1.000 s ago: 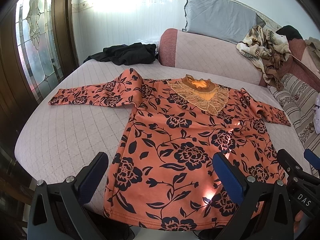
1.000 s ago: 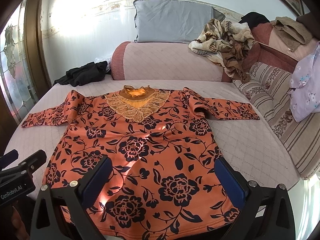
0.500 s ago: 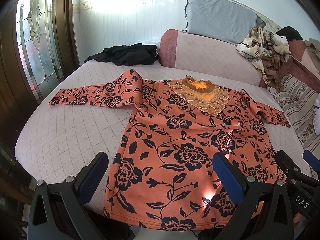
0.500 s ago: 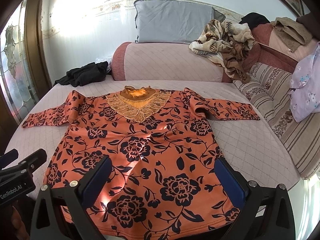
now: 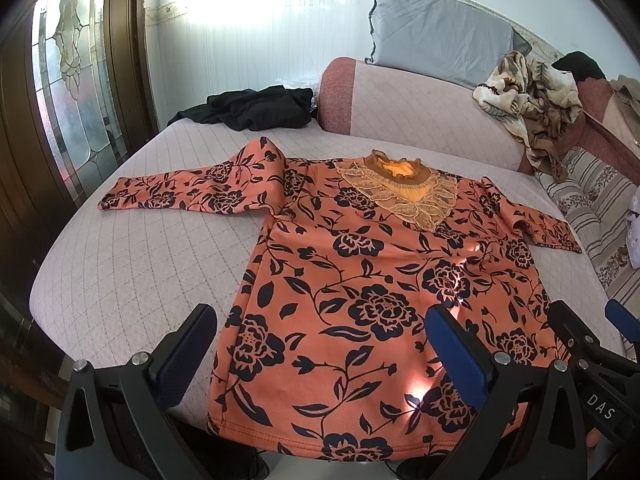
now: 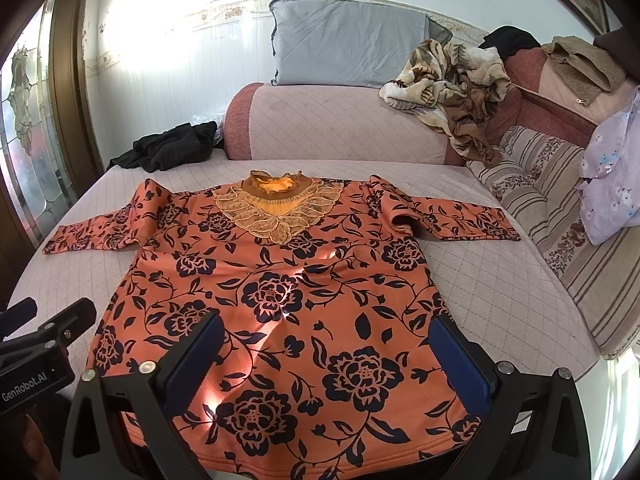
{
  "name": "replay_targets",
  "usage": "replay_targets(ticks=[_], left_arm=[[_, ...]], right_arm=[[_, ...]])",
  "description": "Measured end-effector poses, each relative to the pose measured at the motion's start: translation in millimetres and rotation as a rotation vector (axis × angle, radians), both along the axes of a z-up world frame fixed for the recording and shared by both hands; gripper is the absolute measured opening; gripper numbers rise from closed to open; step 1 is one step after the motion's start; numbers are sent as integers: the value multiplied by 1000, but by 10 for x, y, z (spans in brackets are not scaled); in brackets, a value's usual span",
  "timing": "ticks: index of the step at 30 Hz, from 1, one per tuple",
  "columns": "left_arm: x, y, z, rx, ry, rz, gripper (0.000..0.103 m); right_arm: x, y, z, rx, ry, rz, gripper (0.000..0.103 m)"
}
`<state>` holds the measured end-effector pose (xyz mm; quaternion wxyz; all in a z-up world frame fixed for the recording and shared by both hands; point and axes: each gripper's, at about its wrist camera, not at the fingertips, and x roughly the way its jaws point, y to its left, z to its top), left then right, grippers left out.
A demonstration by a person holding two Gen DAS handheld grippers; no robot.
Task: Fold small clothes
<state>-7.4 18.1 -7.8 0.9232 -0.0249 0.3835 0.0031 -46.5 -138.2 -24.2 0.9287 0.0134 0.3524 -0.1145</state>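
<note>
An orange top with black flowers and a lace collar (image 5: 368, 280) (image 6: 280, 292) lies flat, front up, on the quilted bed (image 5: 132, 256), both sleeves spread out sideways. My left gripper (image 5: 320, 340) is open and empty, hovering above the hem on its left side. My right gripper (image 6: 328, 344) is open and empty above the hem on its right side. The right gripper also shows at the right edge of the left wrist view (image 5: 592, 344), and the left gripper at the left edge of the right wrist view (image 6: 36, 332).
A black garment (image 5: 252, 108) lies at the bed's far left. A pink bolster (image 6: 336, 124) and a grey pillow (image 6: 348, 40) stand behind the top. A brown patterned blanket (image 6: 448, 80) and a striped cushion (image 6: 560, 200) are on the right. A glass door (image 5: 68, 92) is on the left.
Both views have shifted very slightly; the top and both open grippers stay as they were.
</note>
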Motion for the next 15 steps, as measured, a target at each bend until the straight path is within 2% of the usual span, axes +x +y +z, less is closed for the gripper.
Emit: replay_targets(ticks=[15], left_arm=[[2,-3,-11,1,2,-3,103]], right_arm=[[12,12,-12,2,-1,8,103]])
